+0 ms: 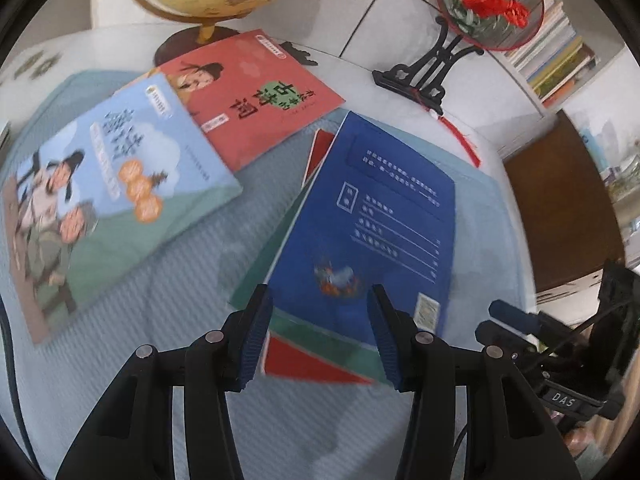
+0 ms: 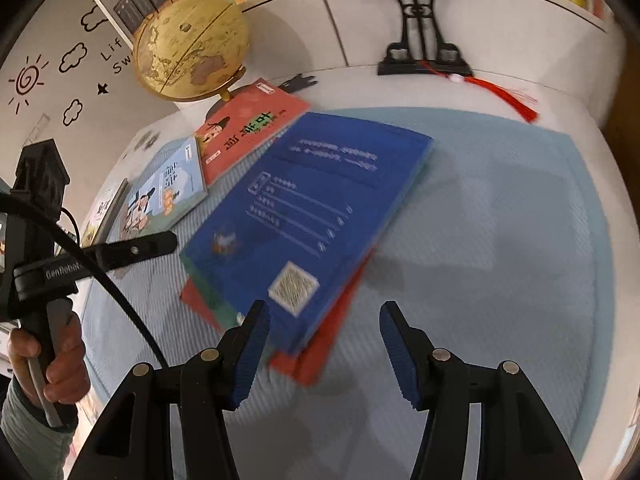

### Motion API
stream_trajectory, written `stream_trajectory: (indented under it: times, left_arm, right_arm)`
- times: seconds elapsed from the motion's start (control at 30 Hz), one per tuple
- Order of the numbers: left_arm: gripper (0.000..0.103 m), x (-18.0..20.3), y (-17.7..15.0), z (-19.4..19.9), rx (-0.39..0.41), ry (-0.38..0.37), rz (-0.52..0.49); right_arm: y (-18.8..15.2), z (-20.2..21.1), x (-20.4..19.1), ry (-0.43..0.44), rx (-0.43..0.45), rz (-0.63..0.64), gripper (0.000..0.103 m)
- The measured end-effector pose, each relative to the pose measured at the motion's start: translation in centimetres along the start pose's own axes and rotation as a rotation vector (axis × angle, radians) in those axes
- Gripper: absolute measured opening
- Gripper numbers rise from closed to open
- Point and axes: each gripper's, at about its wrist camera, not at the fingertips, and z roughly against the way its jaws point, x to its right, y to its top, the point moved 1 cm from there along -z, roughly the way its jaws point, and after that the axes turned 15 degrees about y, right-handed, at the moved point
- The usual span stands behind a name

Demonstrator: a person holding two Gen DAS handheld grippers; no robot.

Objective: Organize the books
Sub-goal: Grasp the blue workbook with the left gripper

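One "GenRobot" label (image 2: 63, 270), left gripper (image 2: 160, 242)

**Desk items around the work area**

A tan antique-style globe (image 2: 191, 49) on a brass arm and dark wooden base stands at the back left of a white tabletop (image 2: 352, 88). A pale blue ribbed fabric mat (image 2: 500, 240) covers most of the table. At the back right, a black ornate metal stand (image 2: 420, 40) holds a round red-rimmed embroidered fan with red flowers (image 1: 490, 2). A red tassel (image 2: 516, 100) trails from the stand onto the table. Black doodles of a sun, clouds and a star (image 2: 48, 80) decorate the white wall at left.
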Motion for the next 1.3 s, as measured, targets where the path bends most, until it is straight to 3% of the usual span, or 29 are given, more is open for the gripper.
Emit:
stream_trajectory:
  times: [0.27,0.43,0.57,0.67,0.8,0.87,0.97,1.13,1.3]
  left_arm:
    - [0.047,1.4,2.0,-3.9,-0.024,0.057,-0.043]
    - [0.057,2.7,2.5,-3.9,-0.023,0.058,-0.064]
    - [0.057,3.9,1.1,-3.4,-0.037,-0.018,-0.090]
    - [0.057,5.3,-0.3,-3.0,-0.039,-0.035,-0.100]
    - [0.057,7.0,-3.3,-2.3,-0.072,-0.131,-0.096]
    - [0.057,7.9,-4.7,-2.0,-0.069,-0.144,-0.110]
    - [0.057,9.4,-6.6,-1.2,-0.061,-0.111,-0.155]
    - [0.057,10.8,-7.4,-1.0,-0.032,-0.020,-0.124]
    - [0.057,11.9,-7.6,-1.1,-0.021,0.021,-0.114]
  right_arm:
    - [2.4,-2.5,2.7,0.000,0.018,-0.105,0.055]
    - [2.7,-3.8,3.9,0.030,-0.009,-0.130,0.055]
    - [1.9,-3.9,4.3,0.035,-0.005,-0.130,0.057]
    - [1.3,-3.1,4.9,0.009,-0.001,-0.129,0.058]
    - [-0.2,-1.2,6.4,-0.012,-0.007,-0.143,0.060]
    - [-1.5,-0.4,6.9,-0.012,-0.015,-0.151,0.060]
    - [-3.2,0.7,6.8,-0.020,-0.016,-0.113,0.059]
    - [-4.5,1.0,6.1,-0.117,0.007,-0.064,0.060]
    - [-4.3,0.1,5.2,-0.133,0.021,-0.046,0.071]
